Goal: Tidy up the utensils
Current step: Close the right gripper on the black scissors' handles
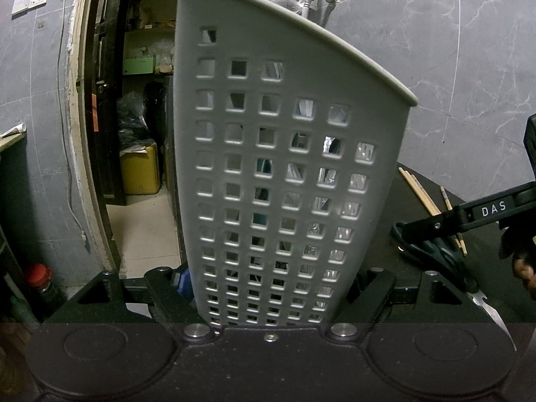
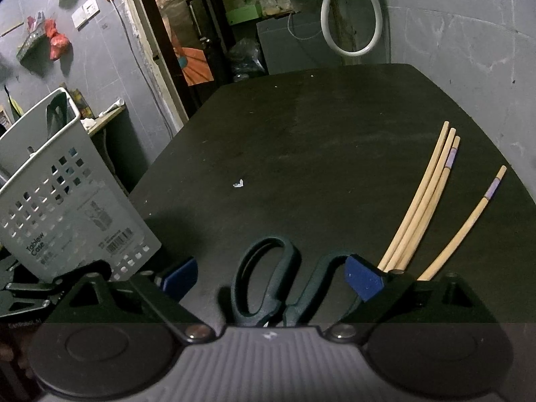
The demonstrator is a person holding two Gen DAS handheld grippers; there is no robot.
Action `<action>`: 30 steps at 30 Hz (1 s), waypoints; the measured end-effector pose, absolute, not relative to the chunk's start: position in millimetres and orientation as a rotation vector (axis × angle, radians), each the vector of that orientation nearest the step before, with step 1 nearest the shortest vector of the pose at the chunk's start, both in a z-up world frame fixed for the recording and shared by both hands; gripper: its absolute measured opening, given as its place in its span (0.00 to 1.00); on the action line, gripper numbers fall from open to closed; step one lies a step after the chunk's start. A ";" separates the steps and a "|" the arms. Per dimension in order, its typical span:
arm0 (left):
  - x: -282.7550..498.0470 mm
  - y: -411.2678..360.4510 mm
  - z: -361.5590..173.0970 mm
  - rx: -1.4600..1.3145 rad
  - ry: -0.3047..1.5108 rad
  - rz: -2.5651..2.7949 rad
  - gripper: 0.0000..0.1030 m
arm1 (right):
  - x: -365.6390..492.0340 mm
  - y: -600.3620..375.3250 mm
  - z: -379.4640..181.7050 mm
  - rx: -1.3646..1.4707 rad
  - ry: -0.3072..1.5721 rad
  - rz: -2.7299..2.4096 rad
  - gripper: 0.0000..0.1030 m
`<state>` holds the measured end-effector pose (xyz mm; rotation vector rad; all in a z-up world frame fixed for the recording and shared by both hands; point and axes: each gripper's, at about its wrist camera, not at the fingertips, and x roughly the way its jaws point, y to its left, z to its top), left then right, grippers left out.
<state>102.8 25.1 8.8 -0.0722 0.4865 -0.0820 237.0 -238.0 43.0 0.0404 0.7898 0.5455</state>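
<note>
Right wrist: I count 4 chopsticks (image 2: 425, 197) and 1 scissors (image 2: 268, 284) on table (image 2: 301, 134); my right tool (image 2: 271, 276) gapes around scissors handles. Left tool (image 1: 271, 288) clamps 1 grey basket (image 1: 284, 167).

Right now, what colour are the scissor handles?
Black scissor handles, clearest in the right wrist view.

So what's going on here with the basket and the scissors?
A person is tidying utensils with two tools. The left hand-held gripper clamps a grey perforated utensil holder on a dark table. The right hand-held gripper, open, straddles the handles of the black scissors, not yet gripping. Four wooden chopsticks lie beside them.
</note>
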 end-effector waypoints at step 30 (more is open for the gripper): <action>103.0 23.9 9.0 -0.075 0.486 -0.083 0.78 | 209.1 -210.0 33.5 -0.187 0.679 0.500 0.67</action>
